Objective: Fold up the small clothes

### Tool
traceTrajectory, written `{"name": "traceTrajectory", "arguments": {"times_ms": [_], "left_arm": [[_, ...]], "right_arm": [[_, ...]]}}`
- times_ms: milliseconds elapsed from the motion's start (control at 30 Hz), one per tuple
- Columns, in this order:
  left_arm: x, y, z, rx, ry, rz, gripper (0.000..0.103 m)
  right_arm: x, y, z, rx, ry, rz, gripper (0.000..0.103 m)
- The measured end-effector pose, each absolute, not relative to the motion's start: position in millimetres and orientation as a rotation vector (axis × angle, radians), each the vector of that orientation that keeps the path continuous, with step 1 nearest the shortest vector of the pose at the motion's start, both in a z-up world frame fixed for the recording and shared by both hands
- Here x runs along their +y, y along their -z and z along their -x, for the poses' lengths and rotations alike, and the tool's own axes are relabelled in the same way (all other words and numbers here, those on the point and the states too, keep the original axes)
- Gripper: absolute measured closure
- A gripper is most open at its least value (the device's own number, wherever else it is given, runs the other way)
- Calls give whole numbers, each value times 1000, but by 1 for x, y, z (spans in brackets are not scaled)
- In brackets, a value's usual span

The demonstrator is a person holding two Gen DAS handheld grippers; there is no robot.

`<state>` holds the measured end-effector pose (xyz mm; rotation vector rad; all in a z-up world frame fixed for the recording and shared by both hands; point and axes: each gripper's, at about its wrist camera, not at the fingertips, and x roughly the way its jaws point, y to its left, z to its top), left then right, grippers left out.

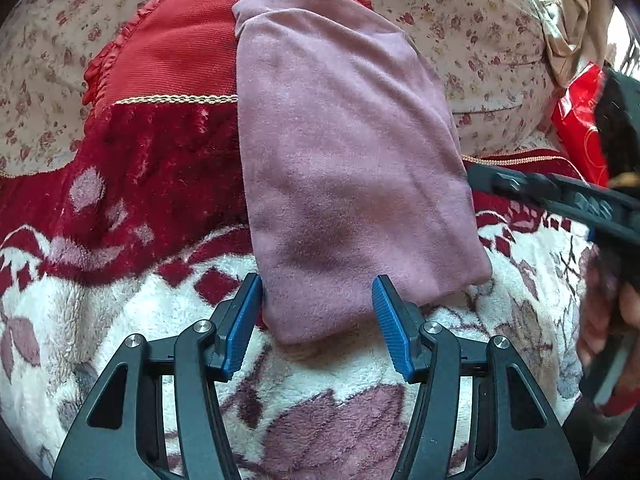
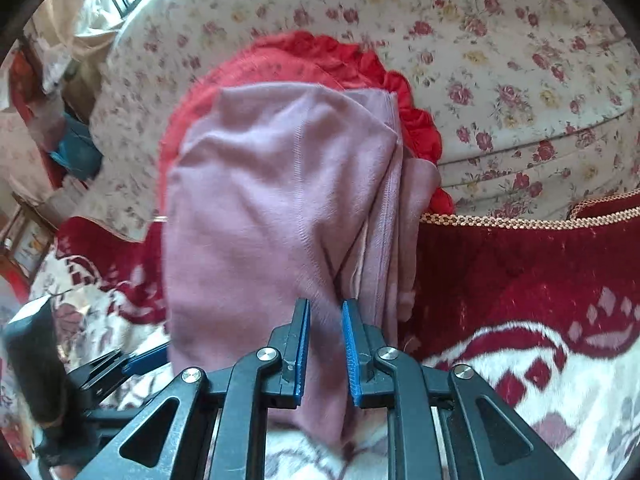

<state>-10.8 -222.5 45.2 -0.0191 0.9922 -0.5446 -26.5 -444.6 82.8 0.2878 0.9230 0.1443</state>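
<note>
The right gripper [image 2: 325, 344] has its jaws nearly closed on a bunched fold of the mauve garment [image 2: 280, 200], pinching cloth at its near edge. The left gripper [image 1: 316, 324] stands wide open, straddling the garment's near hem [image 1: 320, 320] and holding nothing. The garment lies lengthwise on a red-and-white fleece blanket [image 1: 100, 320], its far end resting on a red cushion [image 1: 180, 48] against a floral sofa back [image 2: 520, 60]. It looks light, soft and limp, likely to sag and slide; corners and hems seem the best holds.
</note>
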Motion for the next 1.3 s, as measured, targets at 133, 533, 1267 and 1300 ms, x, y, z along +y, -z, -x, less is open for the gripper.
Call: {"name": "traceTrajectory", "arguments": {"times_ms": [133, 533, 1267, 1300], "left_arm": [[-225, -48, 11, 993, 529, 21, 47], [-219, -49, 13, 1001, 487, 28, 45], [-240, -49, -13, 981, 481, 6, 42], [-240, -48, -14, 982, 483, 7, 41]], "right_arm": [[-440, -68, 38, 955, -161, -283, 74], [-455, -35, 47, 1000, -89, -329, 95], [-479, -102, -64, 797, -67, -423, 99], [-477, -107, -63, 781, -49, -384, 101]]}}
